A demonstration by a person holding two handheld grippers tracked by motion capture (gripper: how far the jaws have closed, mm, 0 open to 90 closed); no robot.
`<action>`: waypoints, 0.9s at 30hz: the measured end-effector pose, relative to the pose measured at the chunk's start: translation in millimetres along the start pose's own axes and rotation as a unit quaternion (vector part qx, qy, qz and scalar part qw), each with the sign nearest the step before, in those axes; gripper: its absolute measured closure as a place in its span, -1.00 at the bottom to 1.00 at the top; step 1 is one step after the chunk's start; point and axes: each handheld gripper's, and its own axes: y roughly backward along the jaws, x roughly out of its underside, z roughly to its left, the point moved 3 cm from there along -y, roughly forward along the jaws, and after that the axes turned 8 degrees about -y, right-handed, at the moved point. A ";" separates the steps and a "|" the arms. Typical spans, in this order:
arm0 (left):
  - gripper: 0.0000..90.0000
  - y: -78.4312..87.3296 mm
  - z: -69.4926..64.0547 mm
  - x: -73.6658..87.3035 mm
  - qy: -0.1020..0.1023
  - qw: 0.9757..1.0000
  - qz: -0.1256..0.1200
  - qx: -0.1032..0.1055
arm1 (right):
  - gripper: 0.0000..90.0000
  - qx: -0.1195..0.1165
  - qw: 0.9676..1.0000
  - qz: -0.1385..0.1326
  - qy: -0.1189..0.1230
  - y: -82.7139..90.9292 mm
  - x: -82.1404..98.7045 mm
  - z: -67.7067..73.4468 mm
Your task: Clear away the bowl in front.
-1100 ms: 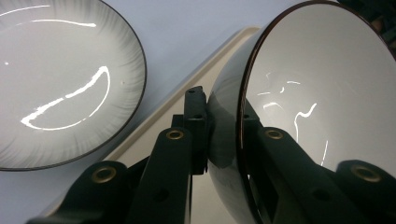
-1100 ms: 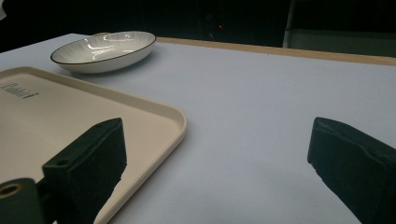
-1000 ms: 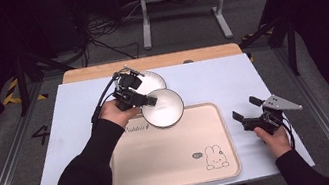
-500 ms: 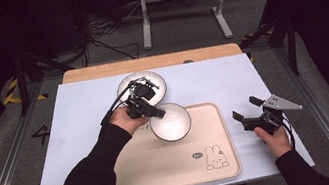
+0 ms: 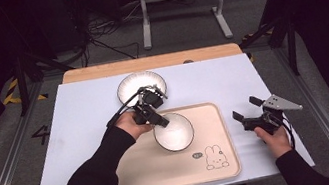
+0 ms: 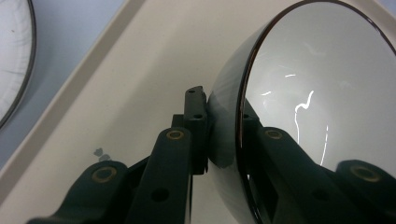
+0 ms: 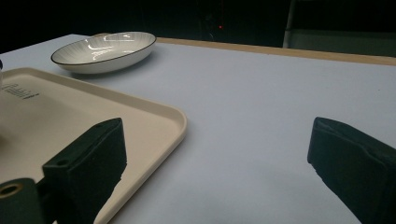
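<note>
Plate: a ribbed white plate (image 5: 141,85) with a dark rim sits on the counter (image 5: 231,79), just behind the tray.
Floor: cables (image 5: 103,42) trail across the dim floor beyond.

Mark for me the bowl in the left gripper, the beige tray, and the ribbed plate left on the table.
bowl (image 5: 174,131), high view, on its white inside.
tray (image 5: 166,173), high view, on its bare floor near the front.
ribbed plate (image 7: 105,49), right gripper view, on its inner surface.
left gripper (image 6: 224,126), left gripper view, at the clamped bowl wall.
</note>
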 end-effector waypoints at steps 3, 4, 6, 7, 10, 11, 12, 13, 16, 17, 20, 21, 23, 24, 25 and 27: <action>0.82 -3.5 -1.6 0.1 -0.006 1.000 0.008 0.005 | -0.89 0.001 1.000 0.000 0.000 0.1 0.0 0.0; 0.82 -5.7 -2.2 -0.1 -0.010 1.000 0.009 0.005 | -0.89 0.001 1.000 0.000 0.000 0.1 0.0 0.0; 0.82 -7.5 -2.7 0.0 -0.010 1.000 0.014 0.007 | -0.89 0.000 1.000 0.000 0.000 0.0 0.0 0.0; 0.82 -9.7 -3.3 0.2 -0.010 1.000 0.019 0.010 | -0.89 0.001 1.000 0.000 0.000 0.0 0.0 0.1; 0.82 -13.2 -3.9 0.4 -0.013 1.000 0.023 0.011 | -0.89 0.000 1.000 0.000 0.000 0.0 0.0 0.0; 0.82 -14.2 -4.0 0.6 -0.014 0.999 0.025 0.013 | -0.89 0.000 1.000 0.000 0.000 0.1 0.0 0.0; 0.82 -15.2 -4.1 0.8 -0.015 0.999 0.025 0.014 | -0.89 0.000 1.000 0.000 0.000 0.0 0.0 0.1; 0.82 -16.4 -4.2 1.1 -0.016 0.999 0.025 0.015 | -0.89 0.001 1.000 0.000 0.000 0.0 0.0 0.2; 0.82 -18.4 -3.2 2.2 -0.016 0.999 0.030 0.016 | -0.89 0.000 1.000 0.000 0.000 0.1 0.0 0.0; 0.82 -18.4 -3.2 2.2 -0.016 0.999 0.030 0.016 | -0.89 0.000 1.000 0.000 0.000 0.1 0.0 0.0; 0.82 -21.4 -2.1 3.4 -0.016 0.999 0.032 0.015 | -0.89 0.000 1.000 0.000 0.000 0.0 0.0 0.1; 0.82 -21.7 -2.3 3.6 -0.014 0.999 0.033 0.015 | -0.89 0.000 1.000 -0.001 0.000 0.0 0.0 0.0; 0.82 -22.5 -2.3 3.7 -0.014 0.999 0.032 0.015 | -0.89 0.000 1.000 0.000 0.000 0.0 0.0 0.1; 0.82 -23.3 -2.2 3.5 -0.018 0.999 0.029 0.017 | -0.89 0.000 1.000 0.000 0.000 0.0 0.0 0.1; 0.82 -23.6 -2.4 3.4 -0.017 0.999 0.028 0.018 | -0.89 0.000 1.000 0.000 0.000 0.0 0.0 0.1; 0.82 -24.2 -2.2 3.2 -0.021 0.999 0.027 0.017 | -0.89 0.000 1.000 -0.001 0.001 0.1 0.0 0.0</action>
